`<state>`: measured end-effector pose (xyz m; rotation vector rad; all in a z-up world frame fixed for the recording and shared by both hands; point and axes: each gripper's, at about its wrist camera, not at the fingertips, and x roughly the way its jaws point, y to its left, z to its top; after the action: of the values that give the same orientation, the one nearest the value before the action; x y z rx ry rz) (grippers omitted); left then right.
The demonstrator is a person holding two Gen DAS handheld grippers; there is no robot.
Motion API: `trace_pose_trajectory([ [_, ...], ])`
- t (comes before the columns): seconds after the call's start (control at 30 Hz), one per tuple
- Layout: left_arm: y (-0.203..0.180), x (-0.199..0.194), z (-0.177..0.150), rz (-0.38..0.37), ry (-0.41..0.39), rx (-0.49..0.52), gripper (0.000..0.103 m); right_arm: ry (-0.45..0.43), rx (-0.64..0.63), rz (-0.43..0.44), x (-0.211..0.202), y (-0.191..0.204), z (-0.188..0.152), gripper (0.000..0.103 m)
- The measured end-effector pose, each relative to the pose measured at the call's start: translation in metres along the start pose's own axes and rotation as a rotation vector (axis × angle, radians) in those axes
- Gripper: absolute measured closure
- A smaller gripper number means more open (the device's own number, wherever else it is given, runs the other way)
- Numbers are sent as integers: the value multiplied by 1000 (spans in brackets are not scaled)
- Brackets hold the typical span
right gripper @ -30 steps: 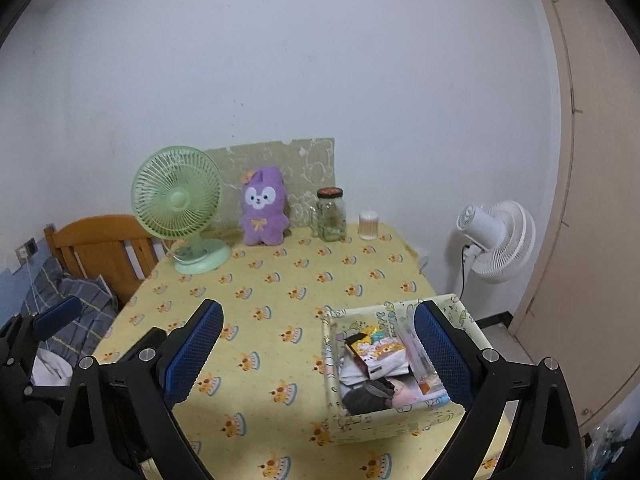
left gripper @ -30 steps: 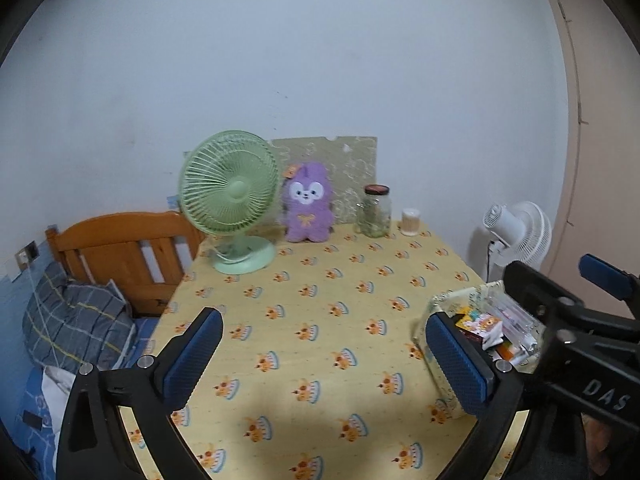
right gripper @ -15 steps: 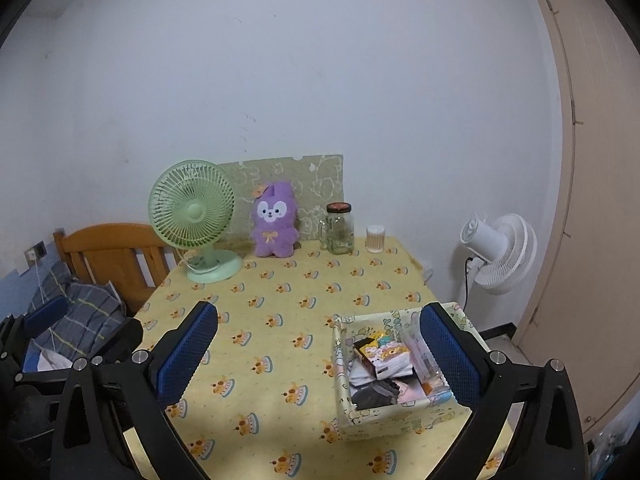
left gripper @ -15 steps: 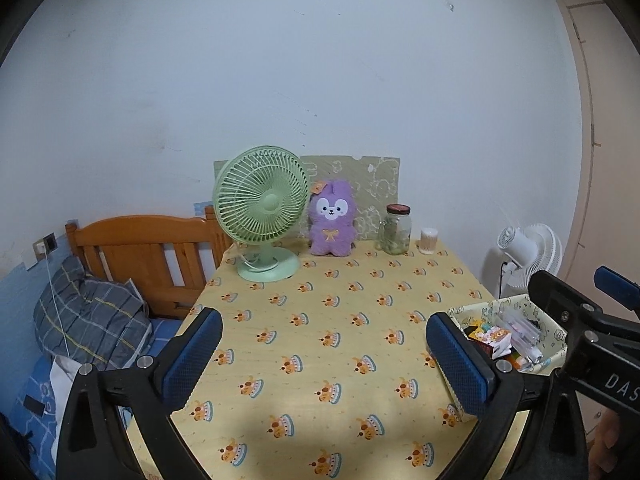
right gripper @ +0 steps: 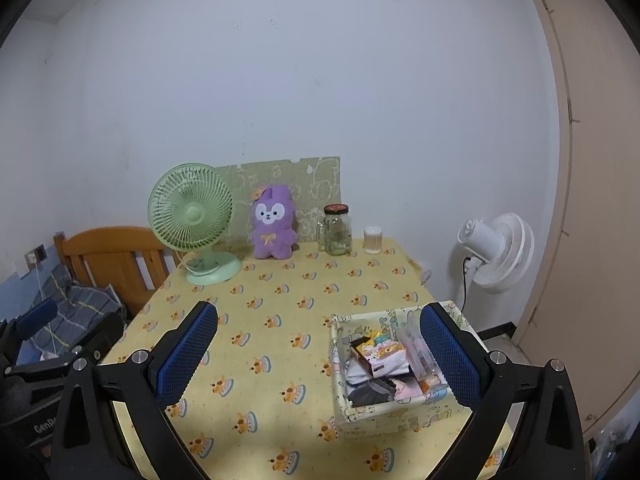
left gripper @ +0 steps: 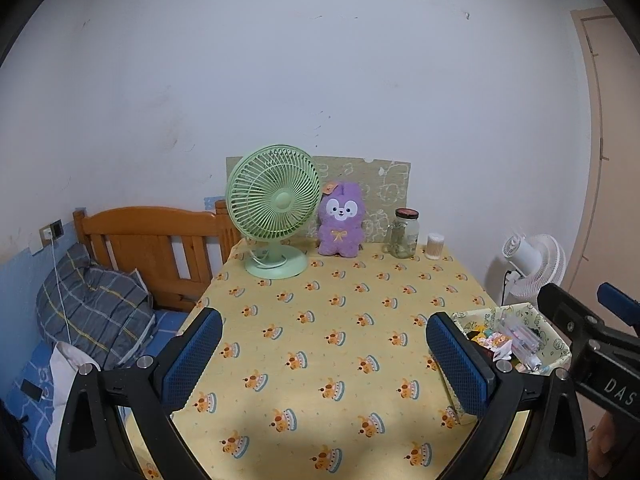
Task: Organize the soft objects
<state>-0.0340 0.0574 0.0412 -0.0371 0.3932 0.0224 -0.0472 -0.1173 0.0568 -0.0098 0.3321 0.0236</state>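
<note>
Box (right gripper: 384,410): near right on the worktop (right gripper: 280,308), holding folded soft items and packets.
Left gripper (left gripper: 322,354): jaws wide apart, empty.
Right gripper (right gripper: 316,350): jaws wide apart, empty, box just beyond.
Change: both views have pulled back and up over the last second; this fits a finished tidy or a look before reaching.
Plush (right gripper: 273,222): far, upright.
Hidden: box contents jumbled, hard to name.

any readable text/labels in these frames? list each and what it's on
"DAS": white letters on the black body of the right gripper, cut off by the frame edge.
"GenR": pale letters on the black body of the left gripper, partly cut off.
Packets in the patterned box: print too small to read.
Jar lid: unreadable.
</note>
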Motion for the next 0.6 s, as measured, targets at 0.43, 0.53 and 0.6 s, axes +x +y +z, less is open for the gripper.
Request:
trace_pose_trajectory([
  [0.43, 0, -5, 0, 2, -11, -9, 0, -11, -2, 4, -3, 0, -1, 1],
  [0.53, 0, -5, 0, 6, -11, -3, 0, -14, 5, 12, -3, 0, -2, 1],
  [0.6, 1, -6, 0, 7, -13, -2, 0, -16, 7, 12, -2, -1, -2, 1],
])
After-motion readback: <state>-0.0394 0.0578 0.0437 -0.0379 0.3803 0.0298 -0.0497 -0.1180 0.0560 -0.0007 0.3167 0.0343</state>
